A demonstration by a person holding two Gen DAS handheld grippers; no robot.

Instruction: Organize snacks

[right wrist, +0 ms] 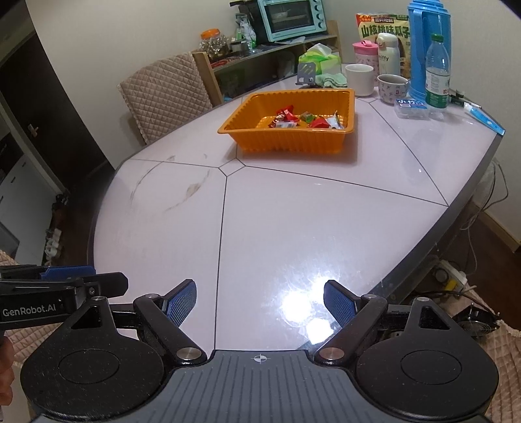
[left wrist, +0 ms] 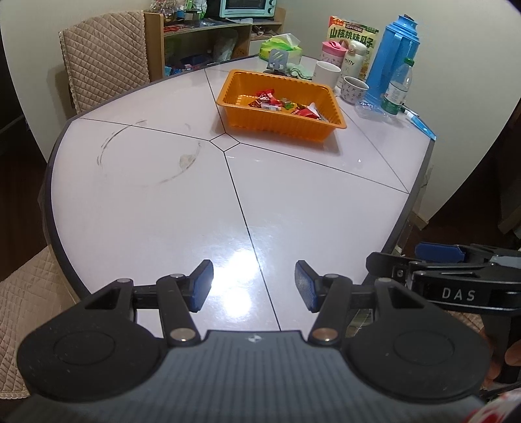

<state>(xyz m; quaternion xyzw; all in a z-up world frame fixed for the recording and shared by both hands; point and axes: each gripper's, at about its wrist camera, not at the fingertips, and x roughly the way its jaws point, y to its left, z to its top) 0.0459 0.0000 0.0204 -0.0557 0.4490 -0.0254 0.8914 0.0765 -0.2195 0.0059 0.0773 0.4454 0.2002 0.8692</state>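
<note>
An orange plastic tray (left wrist: 276,127) (right wrist: 289,141) stands on the far half of the white table, with several wrapped snacks (left wrist: 283,105) (right wrist: 302,120) in red and green lying inside it. My left gripper (left wrist: 254,284) hovers over the table's near edge, open, nothing between its blue pads. My right gripper (right wrist: 260,301) hangs beside it at the near edge, open wider and empty too. Each gripper shows at the edge of the other's view, the right gripper (left wrist: 423,263) from the left wrist and the left gripper (right wrist: 71,276) from the right wrist. Both are far short of the tray.
Behind the tray stand a blue thermos (left wrist: 394,55), a water bottle (right wrist: 438,71), two mugs (left wrist: 325,73) (right wrist: 390,88), a pink cup (right wrist: 364,53), a seed bag (left wrist: 353,32) and green tissues (right wrist: 319,57). A quilted chair (left wrist: 104,61) and a shelf with a toaster oven (right wrist: 289,18) stand beyond.
</note>
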